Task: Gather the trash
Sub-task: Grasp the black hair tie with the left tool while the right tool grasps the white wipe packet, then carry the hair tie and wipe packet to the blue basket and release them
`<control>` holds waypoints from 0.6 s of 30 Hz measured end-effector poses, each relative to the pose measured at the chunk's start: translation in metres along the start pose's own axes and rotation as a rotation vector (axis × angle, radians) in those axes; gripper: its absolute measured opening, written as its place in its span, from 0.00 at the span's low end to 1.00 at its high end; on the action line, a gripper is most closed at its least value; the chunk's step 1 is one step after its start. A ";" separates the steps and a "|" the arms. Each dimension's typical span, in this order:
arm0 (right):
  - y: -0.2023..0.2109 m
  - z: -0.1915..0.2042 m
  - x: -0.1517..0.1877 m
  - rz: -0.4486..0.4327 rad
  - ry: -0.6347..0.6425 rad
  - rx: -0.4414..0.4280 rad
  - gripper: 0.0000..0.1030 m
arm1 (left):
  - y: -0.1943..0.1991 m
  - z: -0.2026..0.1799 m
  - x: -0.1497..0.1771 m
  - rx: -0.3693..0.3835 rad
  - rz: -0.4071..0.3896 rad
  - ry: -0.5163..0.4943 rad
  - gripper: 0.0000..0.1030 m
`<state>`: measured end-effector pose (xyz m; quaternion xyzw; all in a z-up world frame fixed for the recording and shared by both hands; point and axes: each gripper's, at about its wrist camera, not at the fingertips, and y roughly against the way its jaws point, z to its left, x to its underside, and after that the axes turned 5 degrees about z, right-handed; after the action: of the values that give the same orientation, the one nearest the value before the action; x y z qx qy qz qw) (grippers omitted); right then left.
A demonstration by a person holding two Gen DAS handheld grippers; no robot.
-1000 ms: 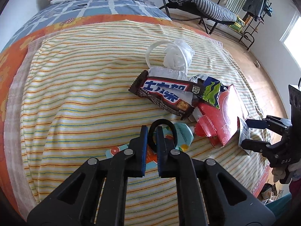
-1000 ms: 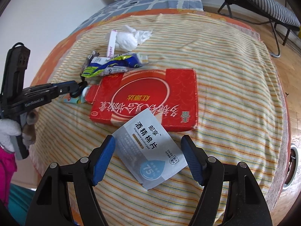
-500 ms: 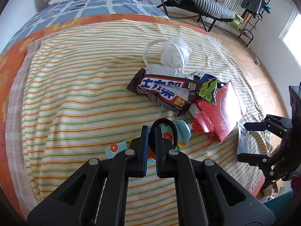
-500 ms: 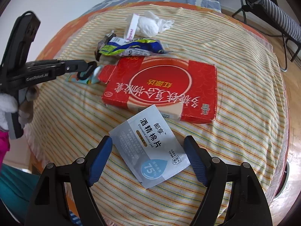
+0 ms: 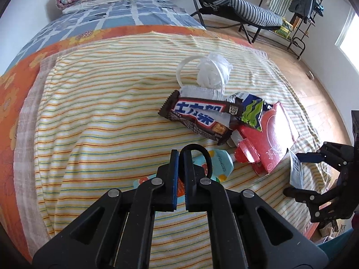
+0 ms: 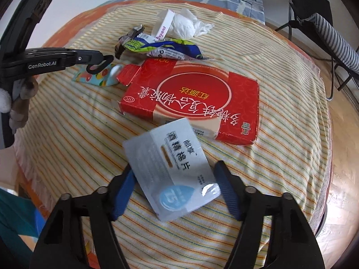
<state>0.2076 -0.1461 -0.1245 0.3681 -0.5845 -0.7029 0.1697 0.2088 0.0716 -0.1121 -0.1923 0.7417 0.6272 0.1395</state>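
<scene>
On the striped bedspread (image 5: 94, 116), the left gripper (image 5: 181, 157) pinches a black hair tie (image 5: 203, 151) — keeping it — while the right gripper (image 6: 174, 180), jaws spread, straddles the alcohol-pad sachet (image 6: 172, 170) at 6 o'clock, ready to close.

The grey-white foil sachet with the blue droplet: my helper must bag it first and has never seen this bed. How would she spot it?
On the striped bedspread, find the big red cardboard box in the middle of the litter. The flat grey-white foil sachet overlaps that box's near edge, between the open blue pads of the right gripper. It alone is silvery, with a blue droplet marked 75.
</scene>
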 end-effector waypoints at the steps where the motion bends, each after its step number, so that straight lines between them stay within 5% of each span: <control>1: 0.001 -0.001 0.000 -0.003 -0.004 -0.007 0.61 | 0.002 0.000 0.000 -0.001 -0.006 0.002 0.02; 18: 0.034 0.007 0.010 -0.072 -0.038 -0.003 0.59 | 0.042 -0.021 0.010 0.013 -0.057 -0.035 0.02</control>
<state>0.1893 -0.1569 -0.0956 0.3750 -0.5729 -0.7165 0.1339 0.1811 0.0559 -0.0768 -0.2011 0.7374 0.6216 0.1715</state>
